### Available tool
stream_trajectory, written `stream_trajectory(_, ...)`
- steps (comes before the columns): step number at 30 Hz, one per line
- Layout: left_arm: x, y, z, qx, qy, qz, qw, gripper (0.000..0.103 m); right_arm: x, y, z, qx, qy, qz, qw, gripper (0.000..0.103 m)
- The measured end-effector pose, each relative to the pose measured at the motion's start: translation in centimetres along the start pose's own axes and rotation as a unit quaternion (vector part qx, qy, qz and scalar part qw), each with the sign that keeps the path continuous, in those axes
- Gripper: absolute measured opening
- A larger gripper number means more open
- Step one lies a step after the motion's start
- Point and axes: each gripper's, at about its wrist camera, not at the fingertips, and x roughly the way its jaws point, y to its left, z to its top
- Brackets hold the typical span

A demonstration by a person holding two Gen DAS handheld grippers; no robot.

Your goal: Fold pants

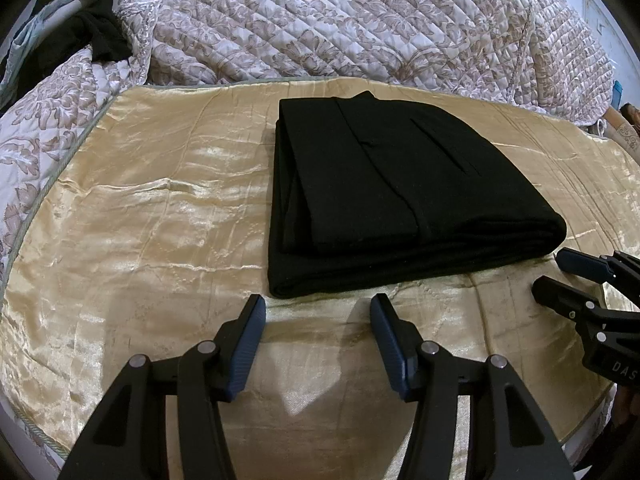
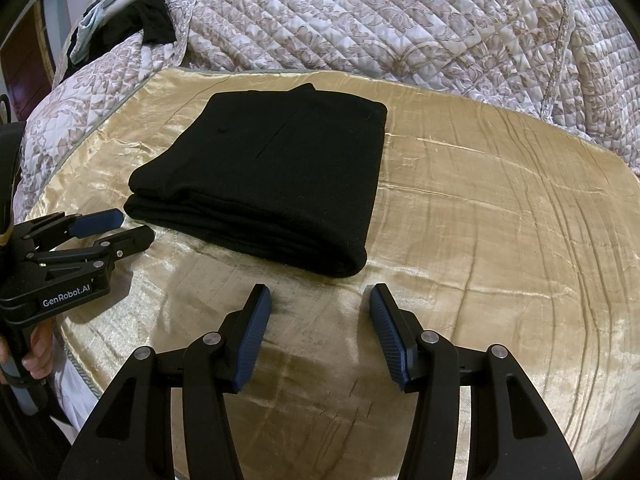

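Note:
Black pants (image 1: 396, 196) lie folded into a thick rectangle on the gold satin cover (image 1: 152, 208); in the right wrist view the same pants (image 2: 276, 176) sit left of centre. My left gripper (image 1: 318, 308) hovers just short of the bundle's near edge, open, with nothing between its blue pads. My right gripper (image 2: 320, 298) is likewise open and empty, a little in front of the bundle's near right corner. Each gripper shows in the other's view: the right gripper (image 1: 548, 274) at the right edge, the left gripper (image 2: 134, 226) at the left, held by a hand (image 2: 34, 352).
A quilted floral bedspread (image 1: 360, 20) is bunched up behind the satin cover (image 2: 500, 220) and wraps its left side. Dark and pale blue clothes (image 1: 92, 36) lie heaped at the far left. The bed's corded edge (image 1: 36, 432) runs along the near left.

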Motion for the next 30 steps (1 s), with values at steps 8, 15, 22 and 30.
stream_trajectory(8,0.03,-0.03,0.1,0.001,0.0,-0.001,1.0,0.058,-0.01,0.06,-0.03,-0.001,0.0,-0.001,1.0,0.053)
stream_trajectory(15,0.0,0.02,0.01,0.0,0.0,-0.001,1.0,0.058,-0.03,0.13,-0.02,-0.001,0.0,-0.002,1.0,0.053)
stream_trajectory(22,0.0,-0.07,0.08,0.0,0.001,-0.001,1.0,0.058,0.0,0.16,0.05,-0.005,0.0,-0.005,1.0,0.054)
stream_trajectory(30,-0.01,-0.05,0.01,0.001,0.001,0.0,1.0,0.058,-0.09,0.17,0.0,-0.007,-0.001,-0.006,1.0,0.054)
